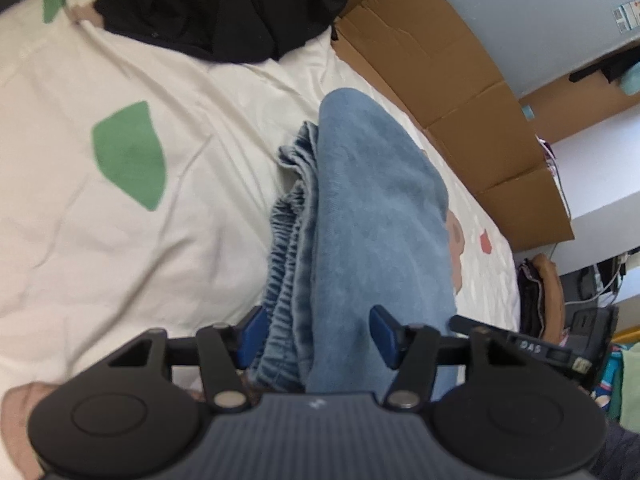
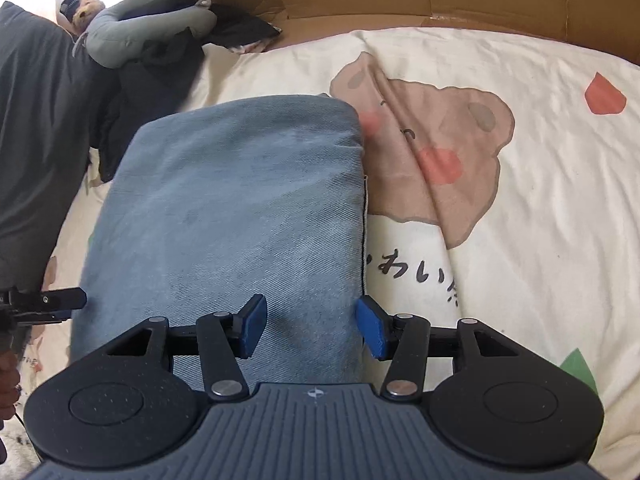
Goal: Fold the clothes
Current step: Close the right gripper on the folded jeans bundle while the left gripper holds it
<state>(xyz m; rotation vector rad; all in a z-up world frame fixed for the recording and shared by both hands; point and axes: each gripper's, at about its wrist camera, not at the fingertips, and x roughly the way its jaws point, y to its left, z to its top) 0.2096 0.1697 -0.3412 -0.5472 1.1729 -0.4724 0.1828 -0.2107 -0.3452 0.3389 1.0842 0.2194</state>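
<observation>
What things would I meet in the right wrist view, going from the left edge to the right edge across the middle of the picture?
Dark grey cloth → folded blue jeans → brown bear print on the cream bedsheet → red patch.

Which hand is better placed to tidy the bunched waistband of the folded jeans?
Left, probably. The left gripper hangs open right over the gathered waistband of the jeans; the right gripper is over smooth denim at the other edge.
</observation>
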